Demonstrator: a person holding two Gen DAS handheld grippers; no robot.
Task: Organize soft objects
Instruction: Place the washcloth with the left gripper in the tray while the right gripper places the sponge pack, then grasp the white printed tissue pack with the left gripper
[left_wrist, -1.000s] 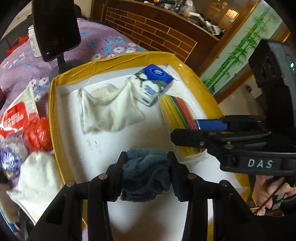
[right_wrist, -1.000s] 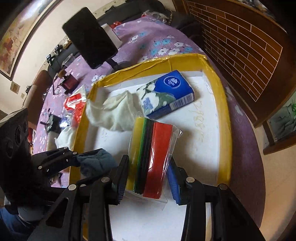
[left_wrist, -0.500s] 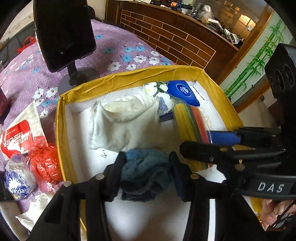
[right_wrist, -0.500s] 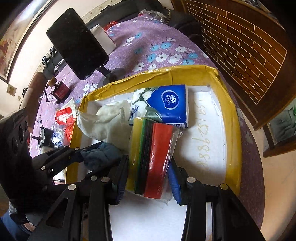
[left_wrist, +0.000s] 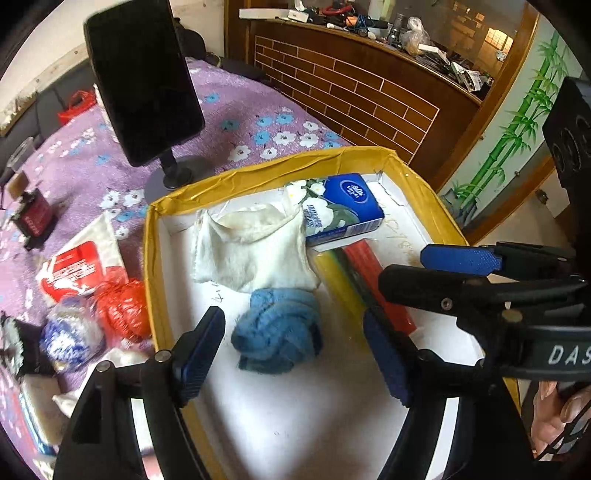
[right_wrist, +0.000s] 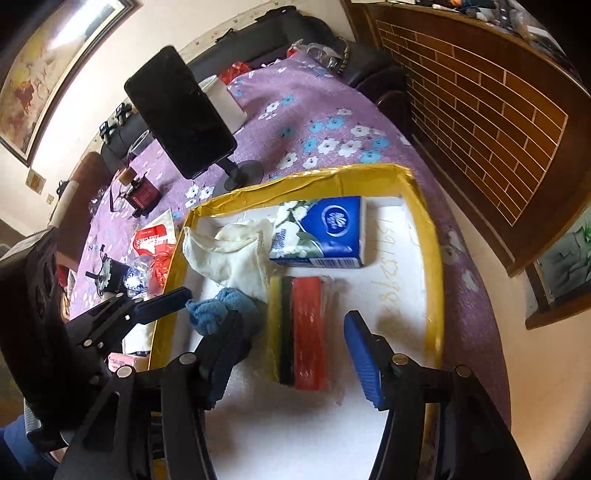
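2 releases are in hand: your left gripper (left_wrist: 293, 354) is opening off the blue cloth (left_wrist: 277, 328), your right gripper (right_wrist: 290, 354) off the sponge pack (right_wrist: 301, 328), both lying in the yellow-rimmed box (left_wrist: 258, 173). Next, probably lift clear and fetch what waits outside it.

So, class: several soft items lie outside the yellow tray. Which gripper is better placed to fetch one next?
Left. The left gripper, jaws opening off the blue cloth, sits beside the tray wall nearest the red bag.
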